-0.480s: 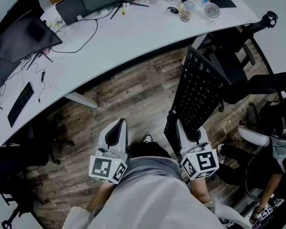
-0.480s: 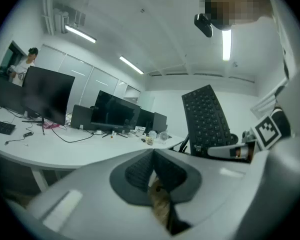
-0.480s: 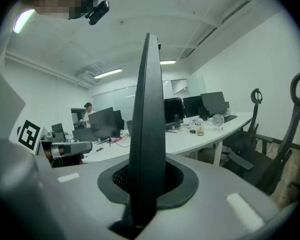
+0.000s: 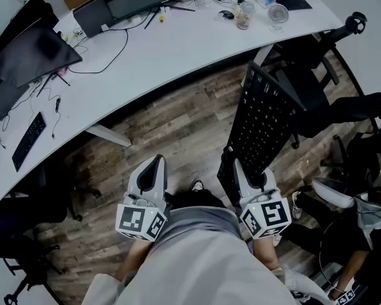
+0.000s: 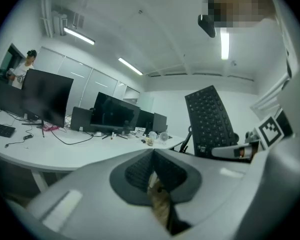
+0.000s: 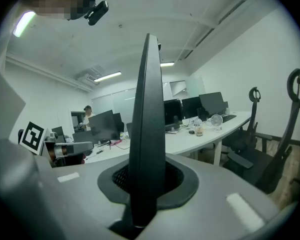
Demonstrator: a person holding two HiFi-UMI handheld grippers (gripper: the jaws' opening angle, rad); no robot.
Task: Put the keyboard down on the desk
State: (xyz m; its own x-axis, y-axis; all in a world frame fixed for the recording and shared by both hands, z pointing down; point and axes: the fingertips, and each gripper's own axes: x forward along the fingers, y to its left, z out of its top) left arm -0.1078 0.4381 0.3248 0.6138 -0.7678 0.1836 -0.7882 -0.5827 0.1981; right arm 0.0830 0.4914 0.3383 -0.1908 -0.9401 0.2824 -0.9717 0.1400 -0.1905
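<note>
From the head view, the right gripper holds the black keyboard by its near short end. The board stands tall and slightly tilted in the air over the wood-plank floor, off the white curved desk and just short of that desk's near edge toward its right end, with a black office chair close behind it. The left gripper hangs apart from the keyboard, over the floor in front of the desk's near edge. On the desk, dark monitors stand along the far and left edges, a second keyboard lies at the left end, and a jar and a small fan sit near the far right corner. In the left gripper view, the left gripper has its jaws brought together with nothing between them. The lifted keyboard rises to the right, keys facing this way, above the desk's right end. A person stands far off at the left. In the right gripper view, the right gripper has its jaws nearly closed, pressed on both faces of the keyboard. It is seen edge-on as a thin dark blade rising straight up from them, with the desk beyond it.
</note>
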